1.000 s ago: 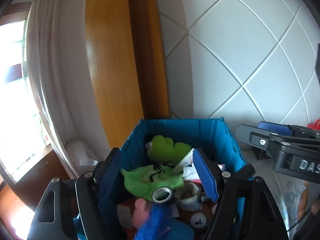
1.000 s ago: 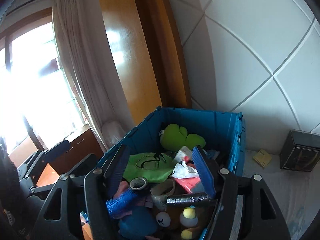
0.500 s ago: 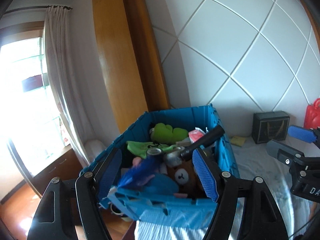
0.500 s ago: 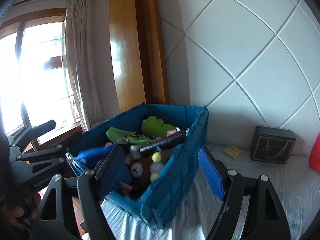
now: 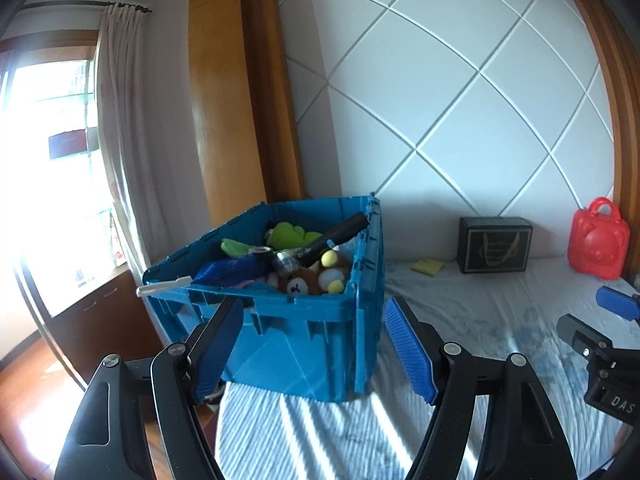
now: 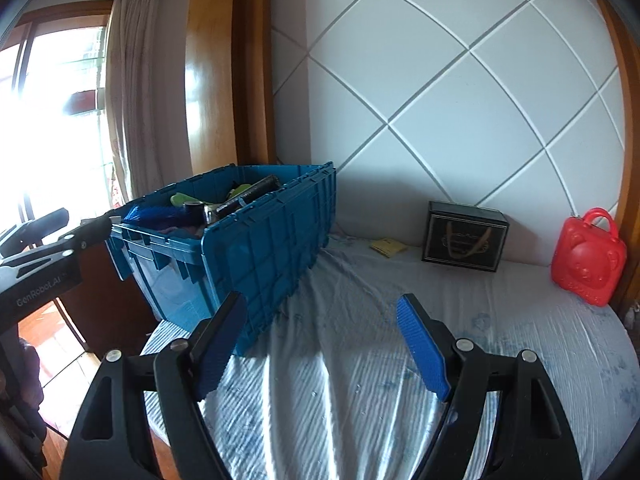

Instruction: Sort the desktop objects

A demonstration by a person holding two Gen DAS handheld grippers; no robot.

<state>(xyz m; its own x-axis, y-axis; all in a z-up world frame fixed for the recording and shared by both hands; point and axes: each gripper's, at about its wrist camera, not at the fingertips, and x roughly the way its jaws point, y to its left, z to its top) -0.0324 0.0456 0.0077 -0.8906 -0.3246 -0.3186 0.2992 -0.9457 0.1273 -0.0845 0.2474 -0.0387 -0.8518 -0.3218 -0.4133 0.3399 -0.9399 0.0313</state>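
Note:
A blue plastic crate (image 5: 304, 340) (image 6: 264, 248) stands on the left end of a pale striped bed surface (image 5: 460, 360) (image 6: 360, 360). It is piled with toys: a brown bear plush (image 5: 300, 282), green plush items (image 5: 292, 234), a blue brush (image 5: 232, 268), tape rolls and a black tube (image 5: 340, 232) (image 6: 250, 194). My left gripper (image 5: 316, 346) is open and empty, just in front of the crate's near wall. Right of the crate and over the sheet, my right gripper (image 6: 322, 344) is open and empty too.
Against the padded white wall stand a black box (image 5: 495, 244) (image 6: 464, 236), a red bear-shaped case (image 5: 598, 244) (image 6: 588, 256) and a yellow note pad (image 5: 428, 267) (image 6: 388, 246). A wooden panel, a curtain and a bright window are to the left; the bed edge drops to a wooden floor there.
Both grippers have pulled back and up from over the crate's contents. The crate now sits farther off, and the bed, black box and red case have come into view.

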